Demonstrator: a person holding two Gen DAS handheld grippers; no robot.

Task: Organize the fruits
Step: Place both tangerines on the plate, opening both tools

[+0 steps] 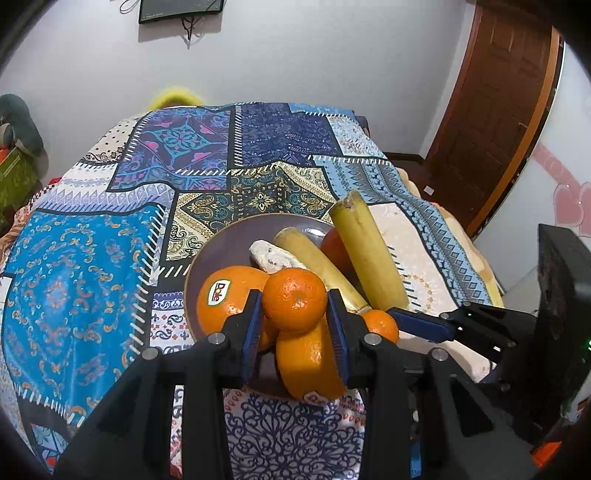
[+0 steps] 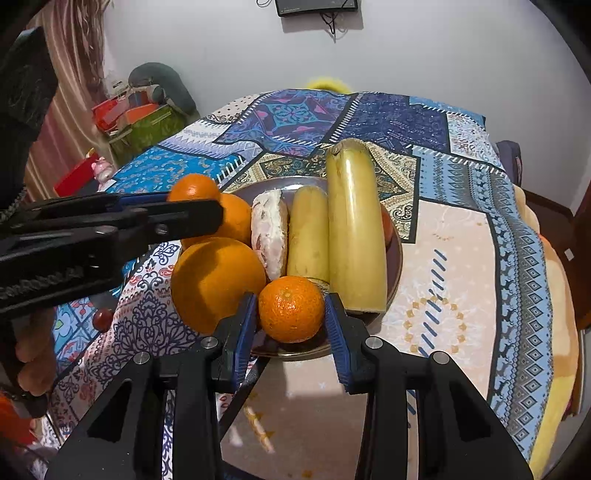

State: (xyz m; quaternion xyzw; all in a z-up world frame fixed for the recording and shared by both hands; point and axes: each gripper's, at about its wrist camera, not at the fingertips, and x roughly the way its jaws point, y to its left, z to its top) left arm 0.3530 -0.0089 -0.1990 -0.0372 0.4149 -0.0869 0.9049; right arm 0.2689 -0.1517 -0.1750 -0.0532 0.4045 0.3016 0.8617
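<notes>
A brown plate (image 1: 225, 243) (image 2: 397, 254) on the patterned cloth holds two large oranges (image 1: 225, 295) (image 2: 214, 277), two bananas (image 1: 369, 251) (image 2: 354, 229), a pale mottled fruit (image 2: 271, 232) and small mandarins. My left gripper (image 1: 294, 314) is shut on a small mandarin (image 1: 294, 299), held over the plate above a large orange (image 1: 306, 358); it also shows in the right wrist view (image 2: 194, 188). My right gripper (image 2: 290, 314) is shut on another mandarin (image 2: 290, 308) at the plate's near rim; its fingers (image 1: 421, 325) show in the left wrist view.
The table is covered by a blue patchwork cloth (image 1: 92, 277). A wooden door (image 1: 498, 110) stands at the right. Boxes and clutter (image 2: 133, 122) sit by the wall at the left. A screen (image 2: 317, 7) hangs on the far wall.
</notes>
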